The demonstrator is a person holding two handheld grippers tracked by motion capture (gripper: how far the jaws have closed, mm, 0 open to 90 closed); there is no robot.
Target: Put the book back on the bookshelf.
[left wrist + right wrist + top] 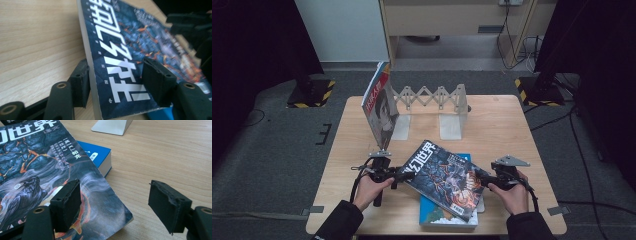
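Note:
A dark paperback with white Chinese title letters lies askew on a blue book near the table's front edge. My left gripper is at its left corner. In the left gripper view the jaws of that gripper straddle the paperback: one pad touches the page edge, the other stands over the cover with a gap. My right gripper is at the right corner. Its jaws stand open around the corner of the paperback, one pad over the cover, one over bare wood.
An expanding white book rack stands at the back of the wooden table, with one magazine leaning upright at its left end. The blue book pokes out from under the paperback.

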